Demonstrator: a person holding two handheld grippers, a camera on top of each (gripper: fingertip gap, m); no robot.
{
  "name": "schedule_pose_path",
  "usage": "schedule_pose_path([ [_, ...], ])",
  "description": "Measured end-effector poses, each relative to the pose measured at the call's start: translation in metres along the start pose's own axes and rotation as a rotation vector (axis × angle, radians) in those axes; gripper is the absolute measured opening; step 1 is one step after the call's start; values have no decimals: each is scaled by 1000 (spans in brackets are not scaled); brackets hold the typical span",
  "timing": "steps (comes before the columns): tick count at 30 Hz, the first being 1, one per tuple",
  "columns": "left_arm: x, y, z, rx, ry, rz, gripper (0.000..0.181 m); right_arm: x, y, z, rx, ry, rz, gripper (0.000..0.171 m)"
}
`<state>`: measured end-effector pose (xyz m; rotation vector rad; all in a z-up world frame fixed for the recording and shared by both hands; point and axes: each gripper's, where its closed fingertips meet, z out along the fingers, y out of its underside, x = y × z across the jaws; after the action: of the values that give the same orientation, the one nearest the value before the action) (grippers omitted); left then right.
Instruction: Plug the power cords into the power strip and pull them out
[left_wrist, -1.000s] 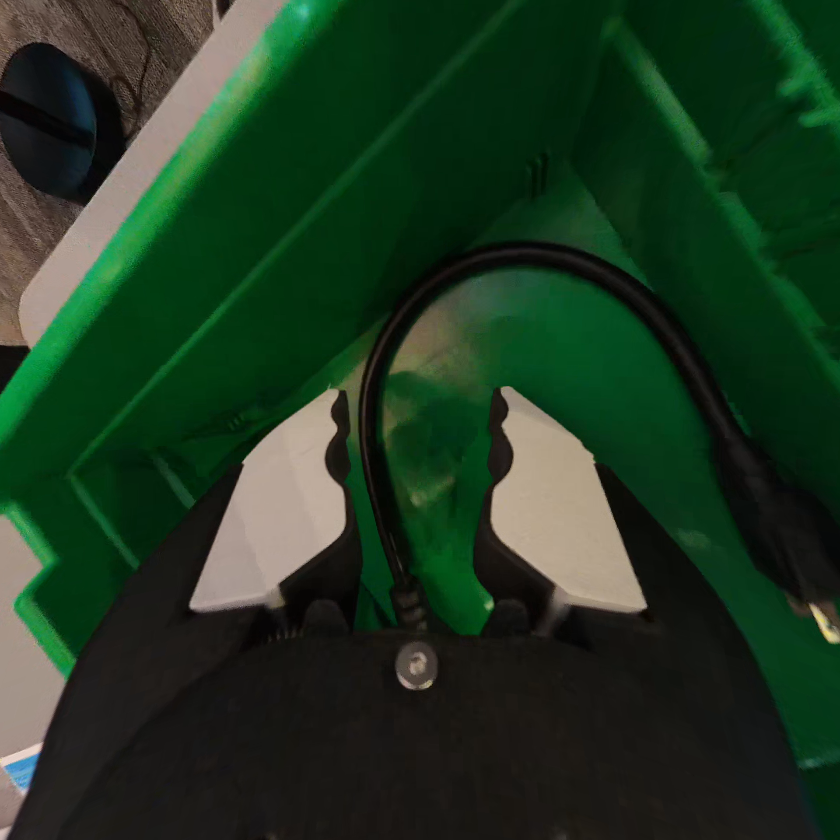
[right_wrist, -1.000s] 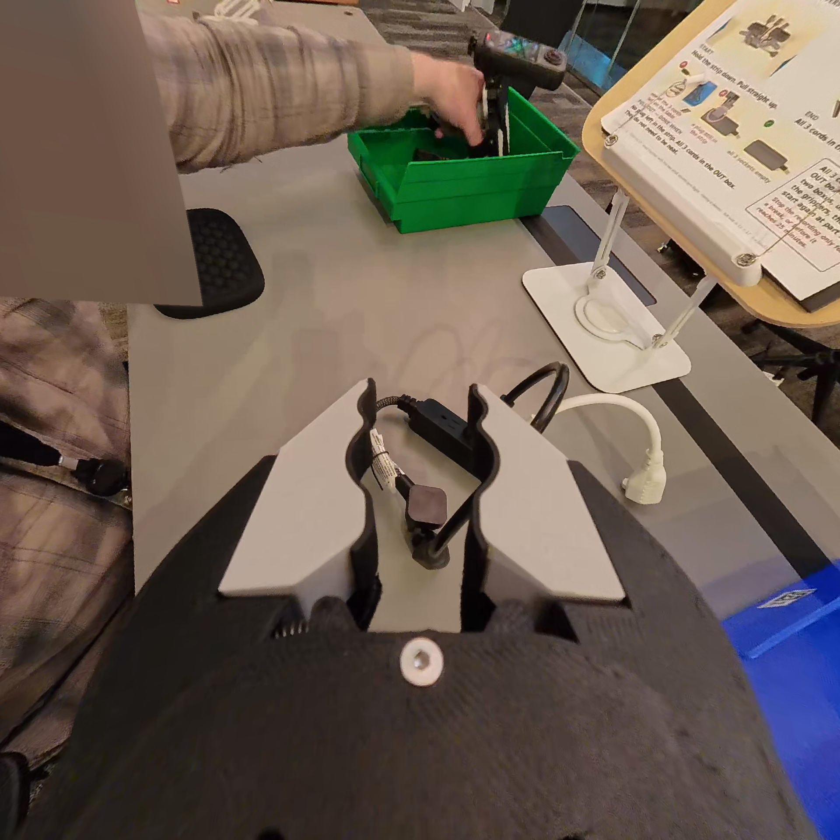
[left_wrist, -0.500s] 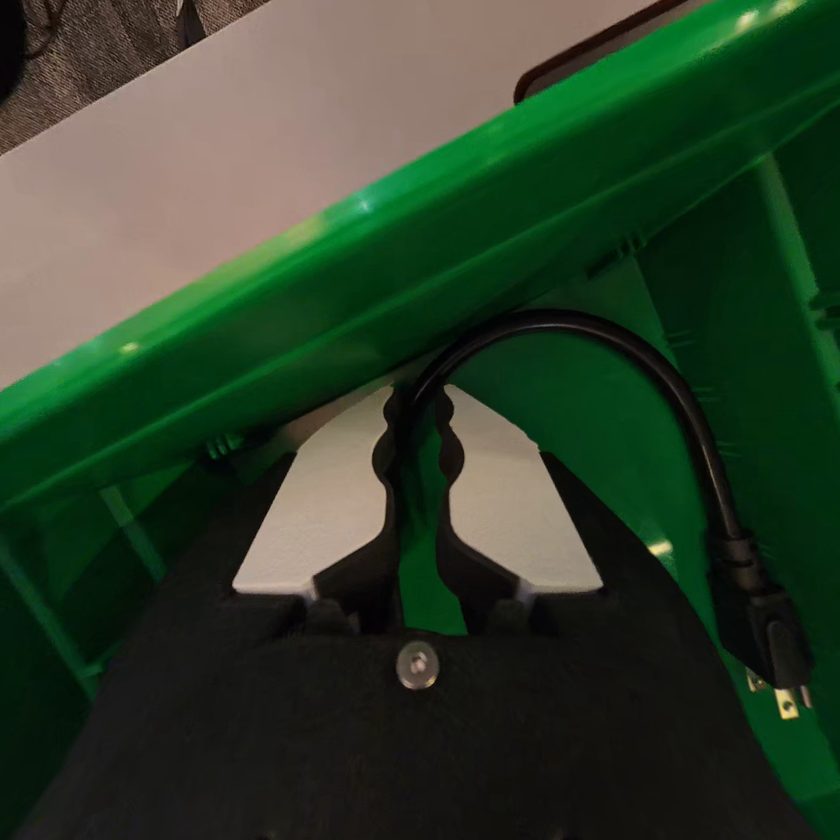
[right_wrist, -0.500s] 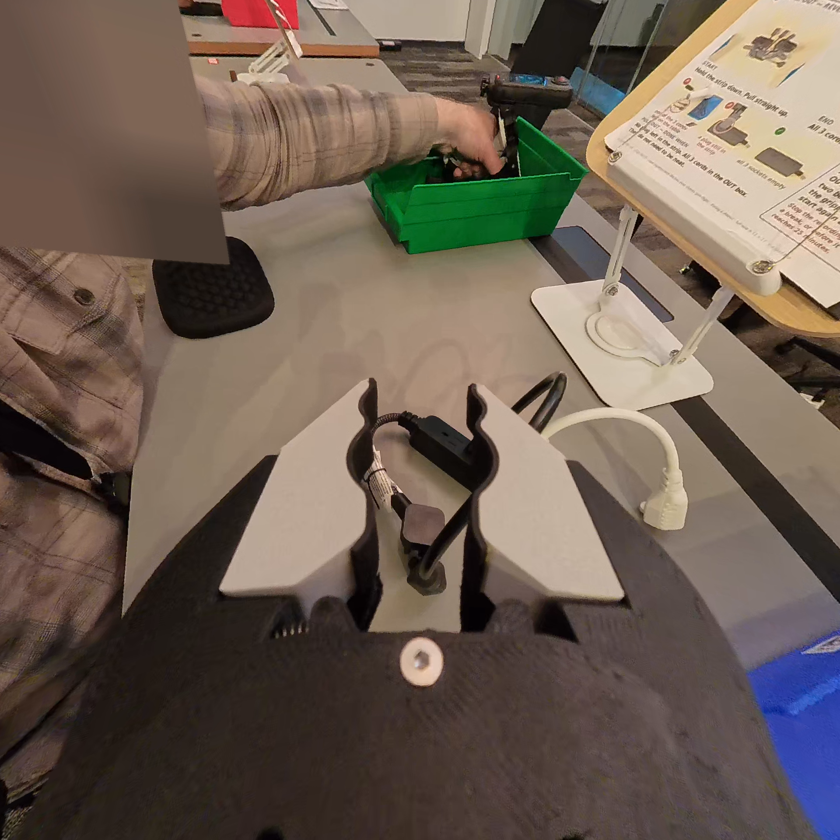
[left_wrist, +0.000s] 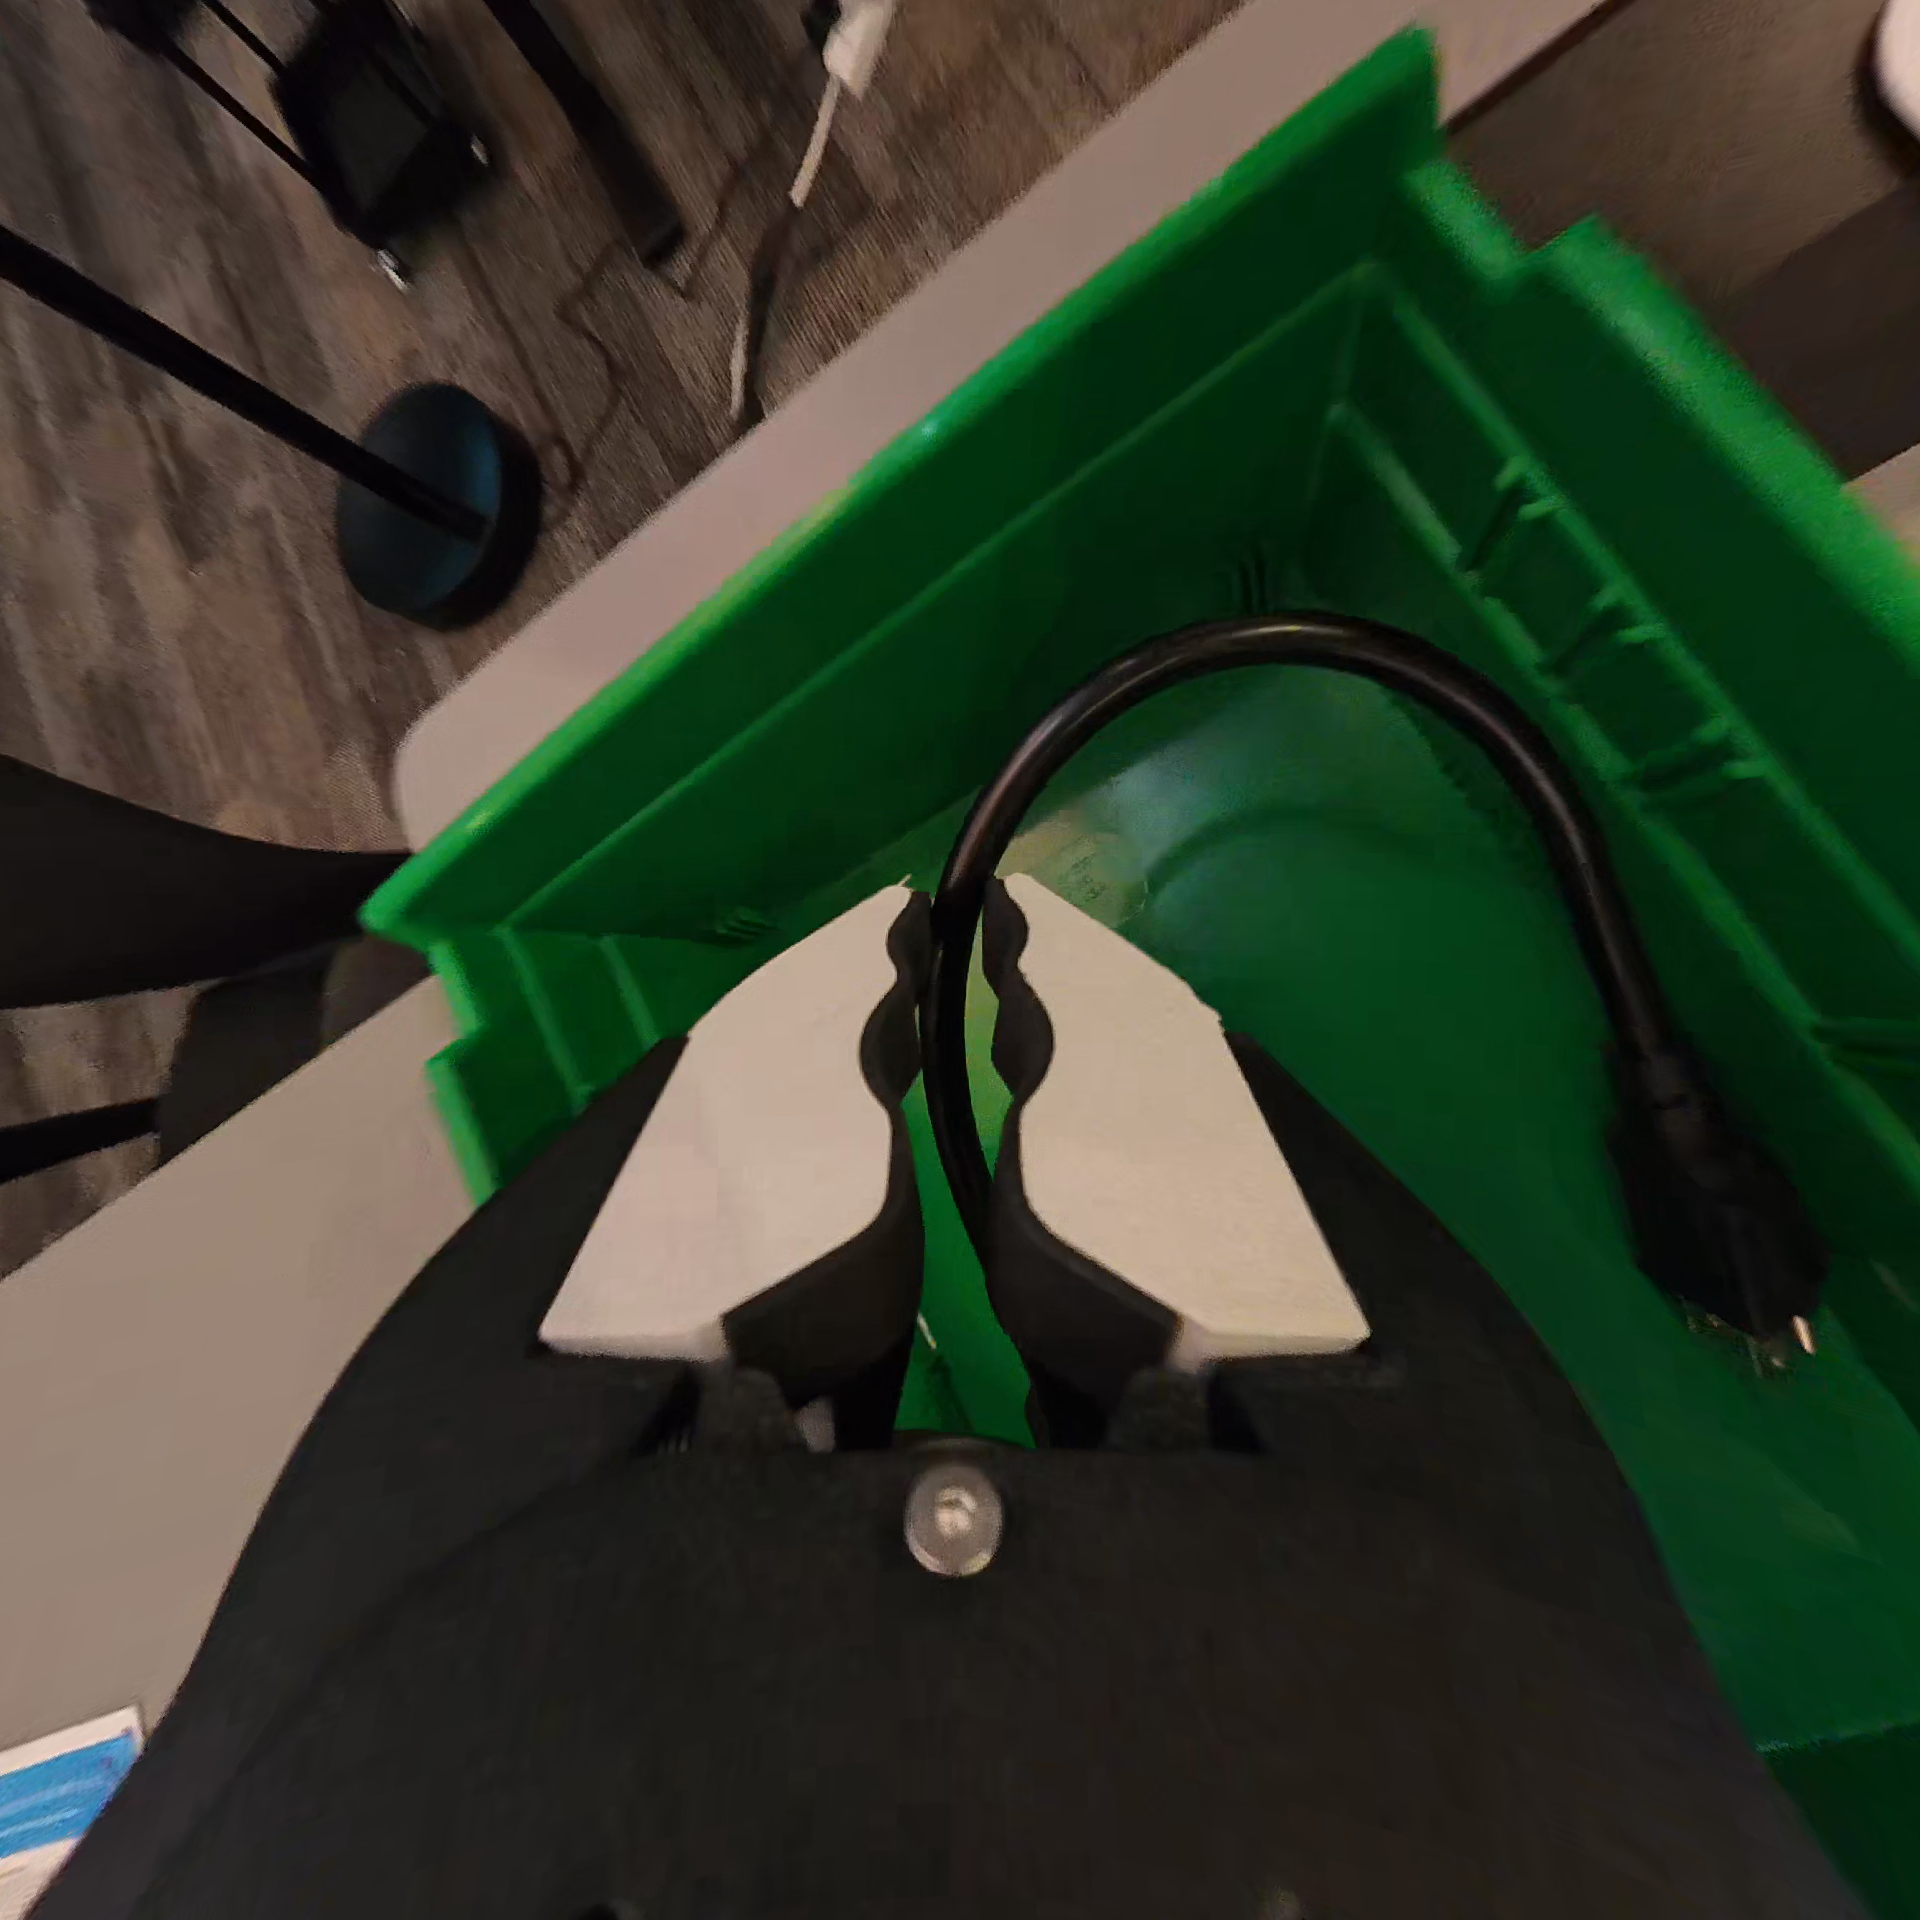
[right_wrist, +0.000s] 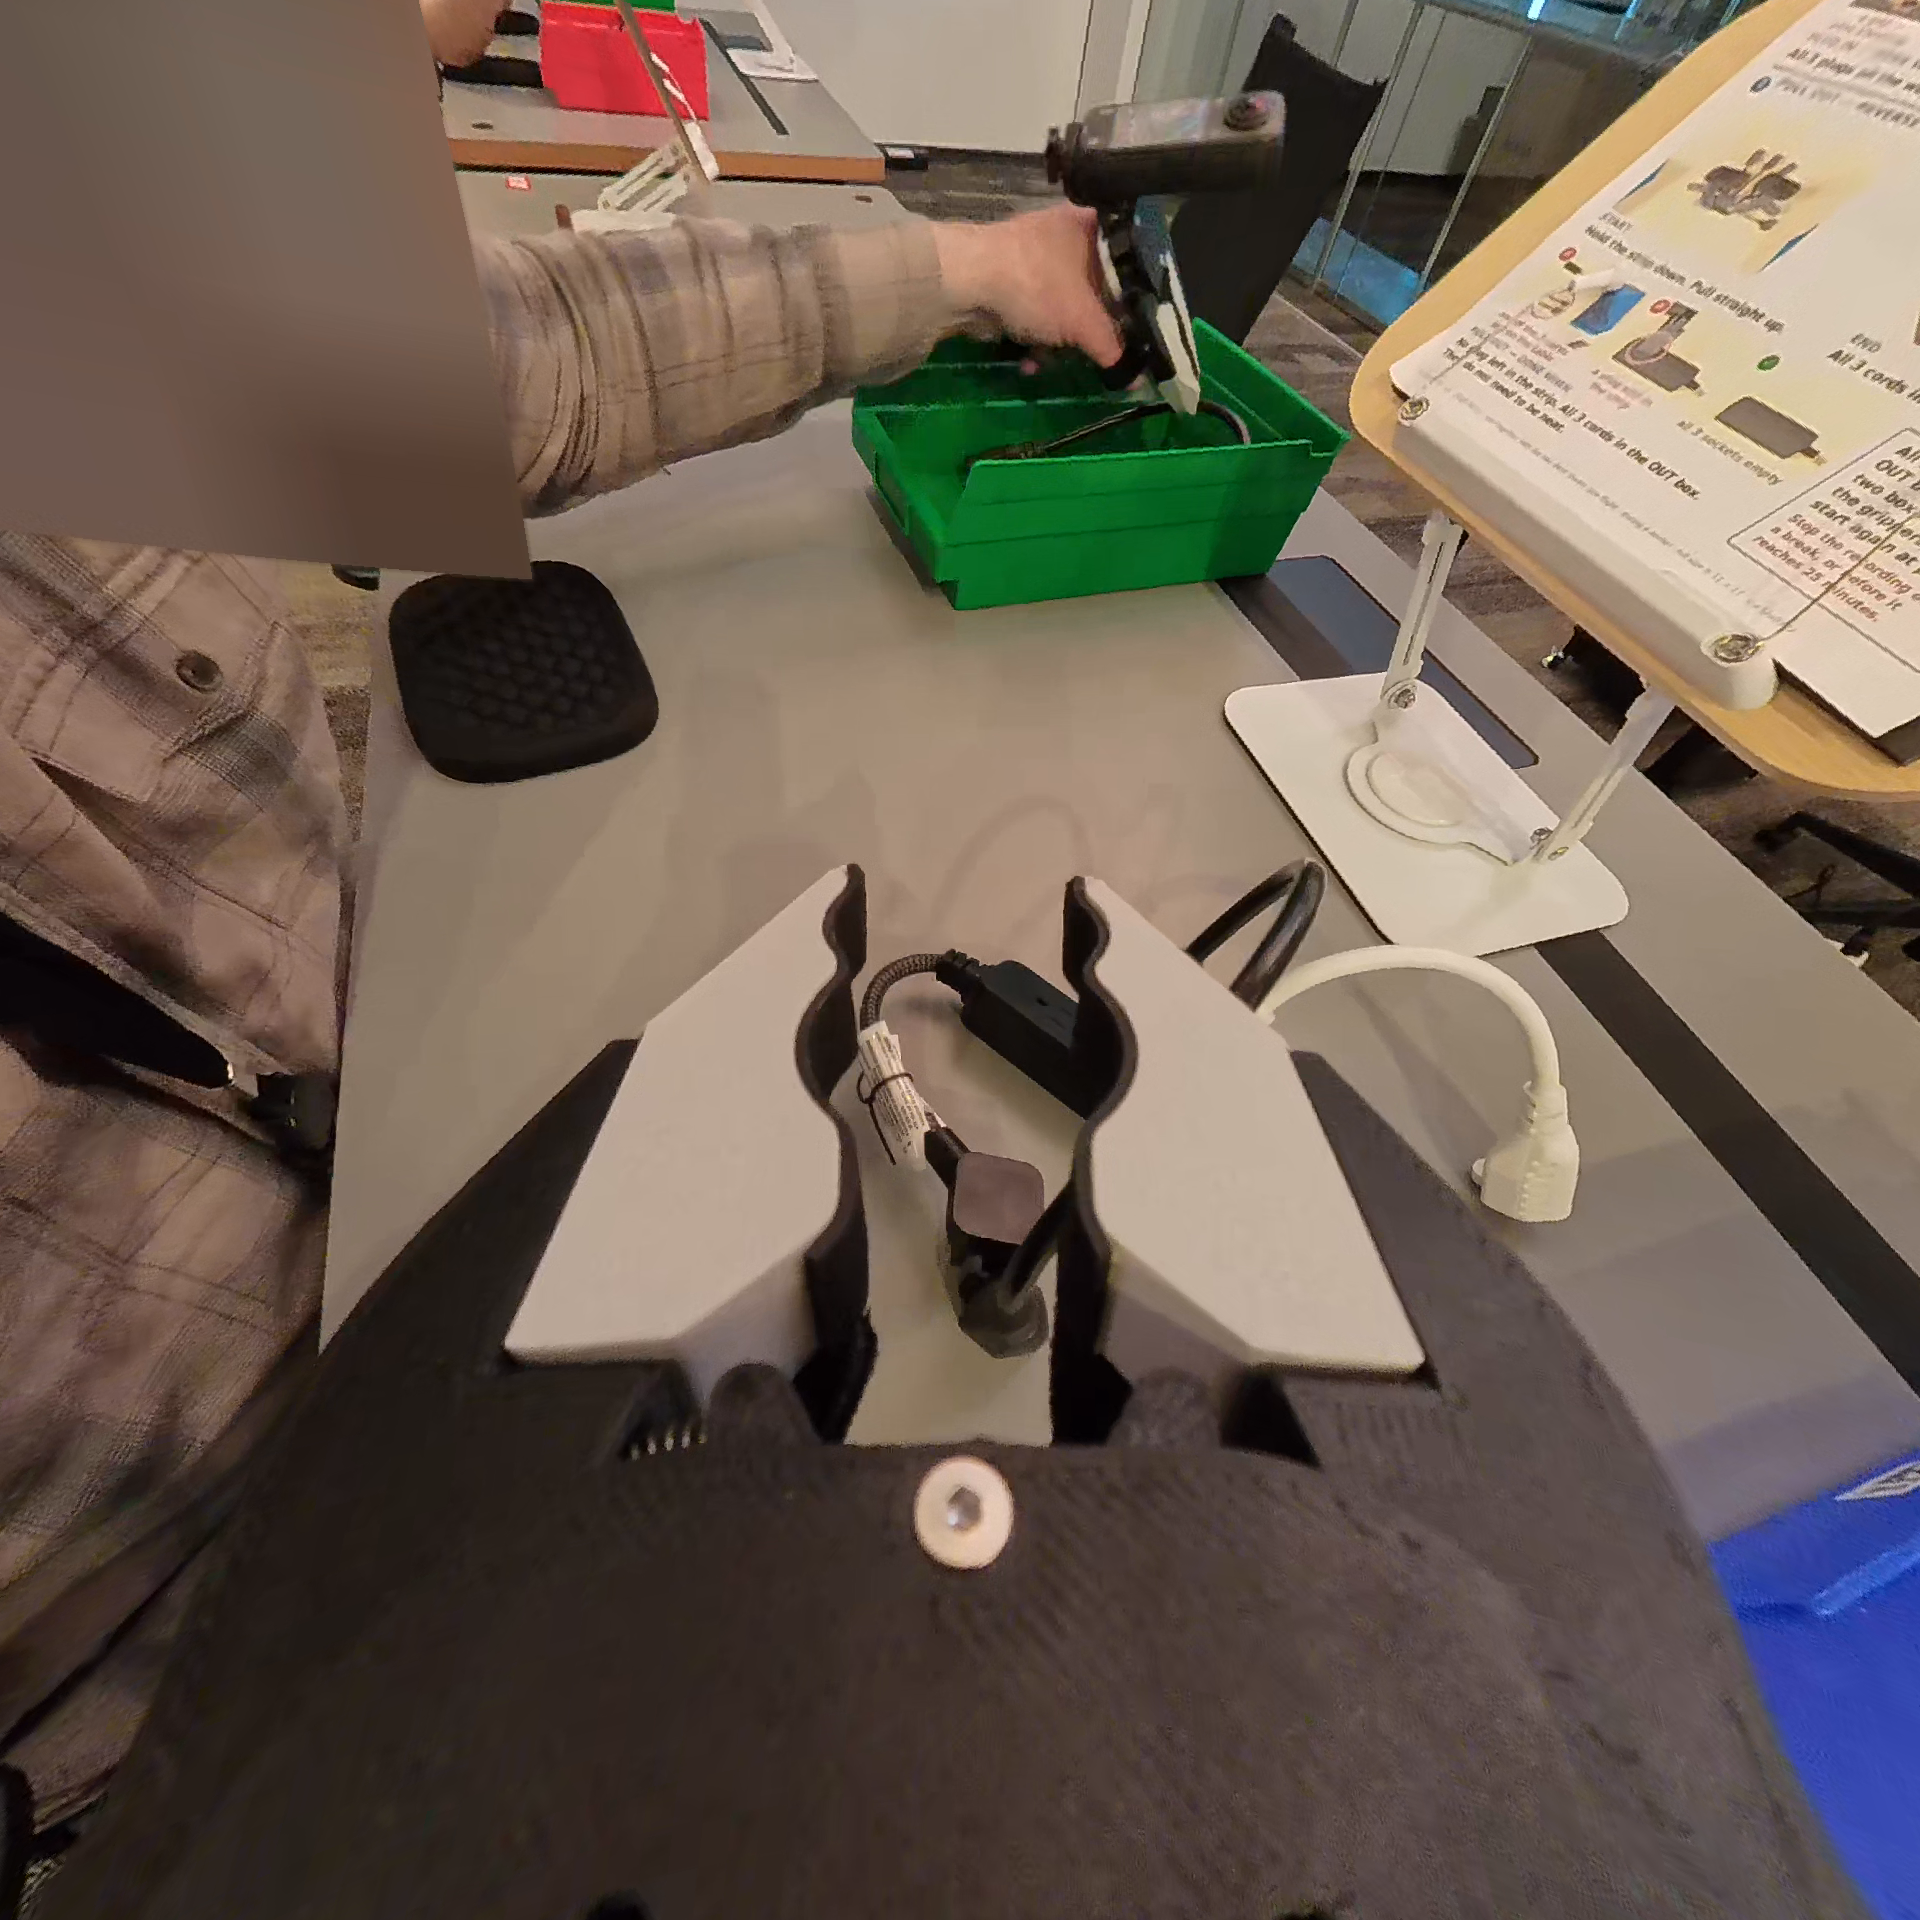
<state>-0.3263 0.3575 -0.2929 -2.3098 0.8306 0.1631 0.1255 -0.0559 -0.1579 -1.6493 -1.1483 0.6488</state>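
Observation:
My left gripper (left_wrist: 951, 894) is shut on a short black power cord (left_wrist: 1299, 649) over the green bin (left_wrist: 935, 582). The cord arches up and right, and its pronged plug (left_wrist: 1725, 1236) hangs near the bin's right wall. In the right wrist view the left gripper (right_wrist: 1179, 390) is at the green bin (right_wrist: 1101, 520) far across the table. My right gripper (right_wrist: 961, 894) is open and empty above a small black power strip (right_wrist: 1023, 1013) with a braided cord and a flat plug (right_wrist: 992, 1195). A black cord (right_wrist: 1262, 920) and a white cord (right_wrist: 1455, 997) lie to its right.
A black pad (right_wrist: 520, 670) lies at the table's left edge. A white stand base (right_wrist: 1423, 810) holds a tilted instruction board (right_wrist: 1683, 343) on the right. A blue bin (right_wrist: 1829, 1621) sits at the lower right. The person's sleeve (right_wrist: 675, 332) reaches across to the green bin. About 65 centimetres separates my left fingertips from my right.
My left gripper closed on the black cord and lifted it up out of the green bin. My right gripper stayed open over the power strip.

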Motion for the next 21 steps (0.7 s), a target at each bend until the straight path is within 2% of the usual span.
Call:
schedule_pose_path([
  [14,12,-55,-166,490,-230,50,8,-44,-22,30,63,-56,-31,45],
  [21,27,-78,-229,620,-258,90,8,-54,-42,51,77,-22,-69,54],
])
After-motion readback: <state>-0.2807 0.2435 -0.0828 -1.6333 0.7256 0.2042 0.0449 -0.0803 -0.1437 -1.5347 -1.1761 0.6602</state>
